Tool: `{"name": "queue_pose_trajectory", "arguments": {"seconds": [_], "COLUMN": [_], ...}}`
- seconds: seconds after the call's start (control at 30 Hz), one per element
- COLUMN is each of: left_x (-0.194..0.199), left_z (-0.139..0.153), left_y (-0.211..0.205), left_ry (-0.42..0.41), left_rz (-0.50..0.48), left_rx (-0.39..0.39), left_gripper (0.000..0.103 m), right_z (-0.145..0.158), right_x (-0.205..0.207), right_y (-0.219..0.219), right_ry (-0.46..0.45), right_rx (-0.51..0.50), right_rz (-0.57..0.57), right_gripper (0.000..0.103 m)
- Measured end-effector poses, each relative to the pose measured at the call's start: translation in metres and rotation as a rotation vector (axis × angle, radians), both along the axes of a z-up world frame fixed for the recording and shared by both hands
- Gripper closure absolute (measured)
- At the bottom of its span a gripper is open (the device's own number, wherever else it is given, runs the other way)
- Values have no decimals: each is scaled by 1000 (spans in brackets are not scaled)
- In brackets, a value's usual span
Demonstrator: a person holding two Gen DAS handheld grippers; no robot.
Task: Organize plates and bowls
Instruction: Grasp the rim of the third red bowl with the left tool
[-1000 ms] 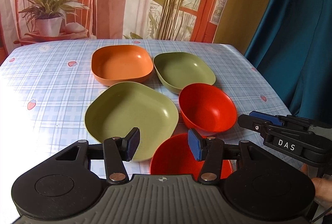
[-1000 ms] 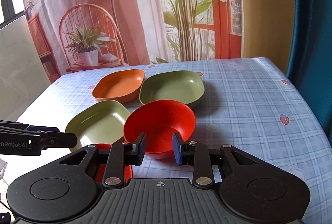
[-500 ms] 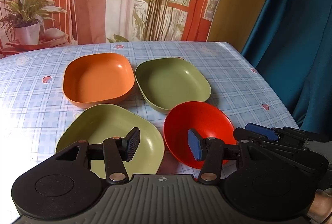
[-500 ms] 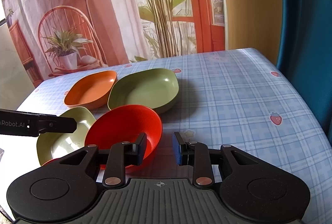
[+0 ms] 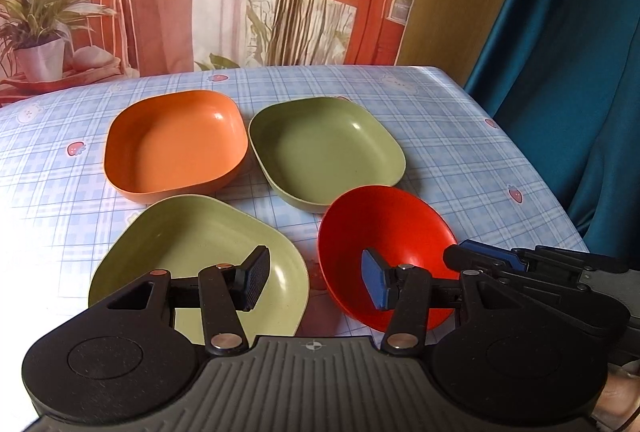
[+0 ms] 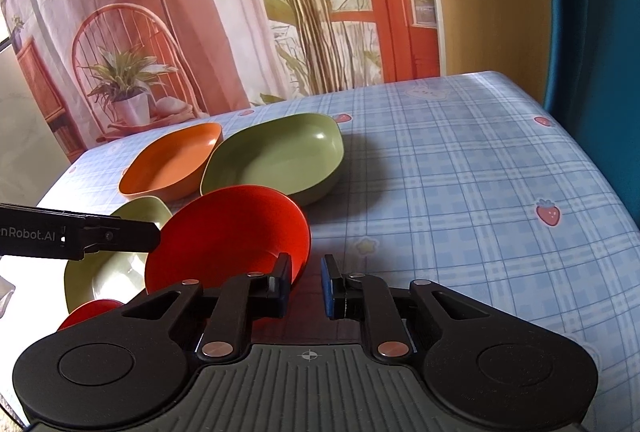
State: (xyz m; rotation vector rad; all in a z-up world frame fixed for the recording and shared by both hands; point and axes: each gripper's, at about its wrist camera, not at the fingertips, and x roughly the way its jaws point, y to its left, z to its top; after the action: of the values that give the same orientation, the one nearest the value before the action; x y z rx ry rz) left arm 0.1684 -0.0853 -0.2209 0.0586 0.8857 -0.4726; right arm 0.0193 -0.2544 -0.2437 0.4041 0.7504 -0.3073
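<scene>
Both grippers sit closer in and lower than a second ago. The second red bowl [image 6: 88, 312] has dropped out of your left view. Your right gripper [image 6: 306, 284] has just been closing: its jaws are nearly together with the red bowl's [image 6: 228, 236] right rim between them, and a sliver of gap still shows at the right pad. Your left gripper [image 5: 316, 280] stays apart and empty, with the light green plate [image 5: 192, 248] under its left finger and the red bowl under its right. The bowl is round, glossy, empty and upright on the checked table [image 6: 460, 171].
</scene>
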Motion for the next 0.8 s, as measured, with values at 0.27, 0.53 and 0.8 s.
{"name": "queue_pose_trajectory", "arguments": {"seconds": [0.27,0.53,0.8], "left_x": [0,-1,-5], "left_z": [-2,-8,-6], "left_y": [-2,-11,-9], "left_ry": [8,13,-4], "left_rz": [-23,-57,-57], "left_rx": [-12,-14,-19], "left_gripper": [54,86,86], "right_z": [-1,-3,1], "right_x": [-2,-2,-2], "right_y": [-1,-1,-1], "right_ry": [-3,0,-13], "right_rx": [8,13,27], "right_rz": [-4,-3,-19], "right_gripper": [93,95,95]}}
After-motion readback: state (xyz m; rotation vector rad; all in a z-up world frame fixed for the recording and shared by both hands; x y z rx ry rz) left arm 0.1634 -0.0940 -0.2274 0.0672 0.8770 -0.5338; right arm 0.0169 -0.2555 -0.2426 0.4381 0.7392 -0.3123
